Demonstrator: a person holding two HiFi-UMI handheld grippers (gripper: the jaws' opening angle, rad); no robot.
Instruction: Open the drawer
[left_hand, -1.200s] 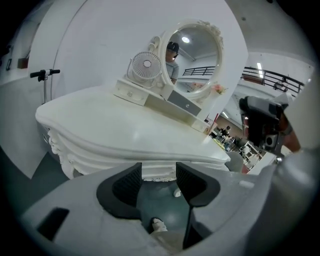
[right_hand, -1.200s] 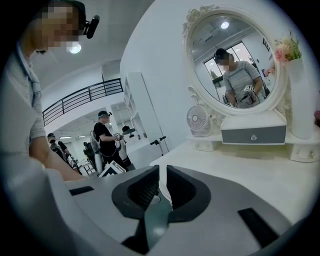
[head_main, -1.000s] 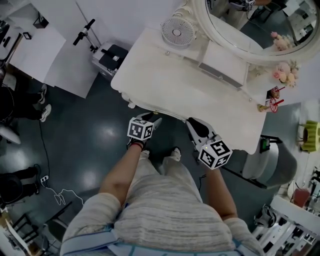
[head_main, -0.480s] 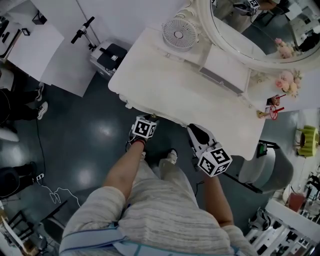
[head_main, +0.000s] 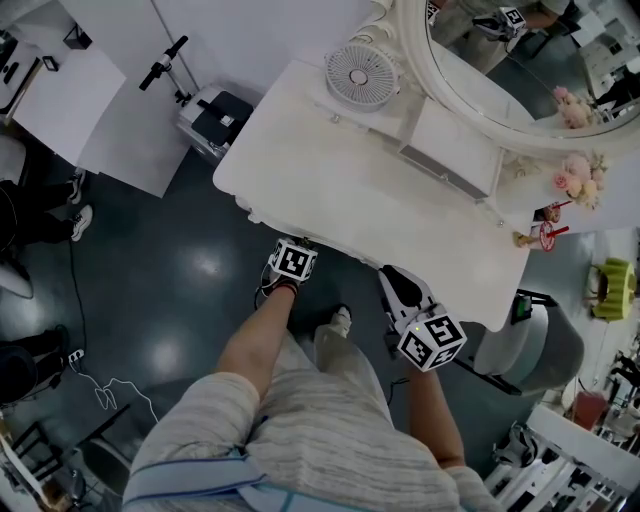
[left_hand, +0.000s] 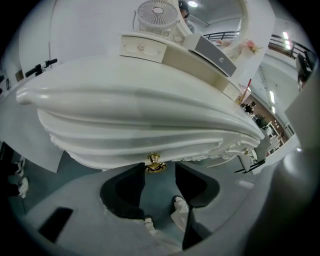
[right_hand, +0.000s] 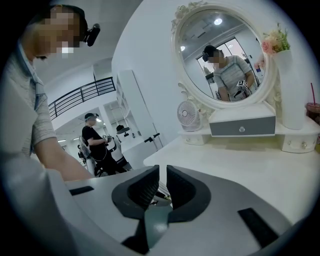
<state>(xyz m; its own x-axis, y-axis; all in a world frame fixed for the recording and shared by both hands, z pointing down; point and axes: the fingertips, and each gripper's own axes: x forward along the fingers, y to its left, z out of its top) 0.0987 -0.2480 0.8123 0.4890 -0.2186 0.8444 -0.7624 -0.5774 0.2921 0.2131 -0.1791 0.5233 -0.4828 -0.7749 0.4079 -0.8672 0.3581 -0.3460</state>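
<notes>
The left gripper view is showing what the head view is hiding under the overhanging top of the dressing table (head_main: 370, 190): a gold knob (left_hand: 155, 164) on the drawer (left_hand: 150, 145), at the table's near edge. The knob is sitting right at the tips of the left gripper (left_hand: 156, 172). Over the last second this gripper has been closing in on that edge. Its jaws are standing well apart, not touching the knob. The right gripper (right_hand: 162, 173) is hovering further right, jaws almost together on nothing.

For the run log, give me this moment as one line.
left tongs: open, lined up on gold knob below table edge, not gripping | right tongs: shut, empty
</notes>
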